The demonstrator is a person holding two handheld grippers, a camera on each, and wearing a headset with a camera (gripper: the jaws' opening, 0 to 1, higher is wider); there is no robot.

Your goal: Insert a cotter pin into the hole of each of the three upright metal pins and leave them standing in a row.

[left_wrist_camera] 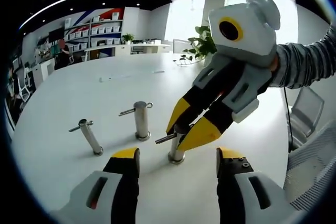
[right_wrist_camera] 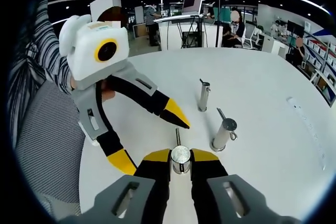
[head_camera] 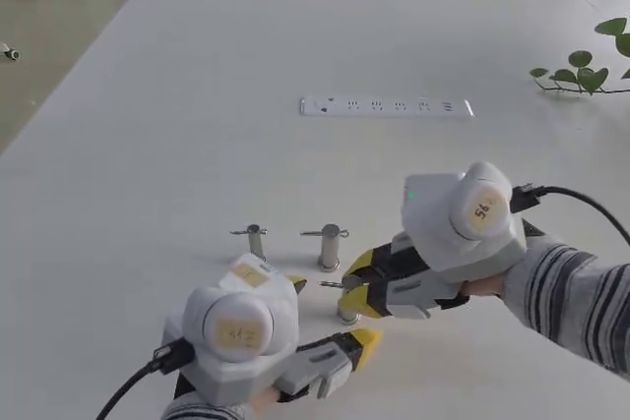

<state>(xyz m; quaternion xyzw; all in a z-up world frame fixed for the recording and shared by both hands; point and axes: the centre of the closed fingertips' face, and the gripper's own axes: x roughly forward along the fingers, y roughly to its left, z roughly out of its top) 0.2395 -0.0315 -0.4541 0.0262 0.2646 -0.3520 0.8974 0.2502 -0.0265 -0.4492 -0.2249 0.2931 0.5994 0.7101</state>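
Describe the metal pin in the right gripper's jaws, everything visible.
The nearest metal pin is a short silvery cylinder with a flared base, upright on the white table. The right gripper is shut on its upper part, one yellow-tipped jaw each side. A thin cotter pin sticks out sideways near its top, seemingly through the hole. The middle pin stands clear of it.

right gripper [head_camera: 353, 288] jaws clamp the nearest pin [head_camera: 346, 312] on the table [head_camera: 197, 95].

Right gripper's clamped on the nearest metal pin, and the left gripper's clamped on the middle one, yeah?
No: the left gripper is open, holding nothing, as the left gripper view shows. The right gripper is clamped on the nearest metal pin.
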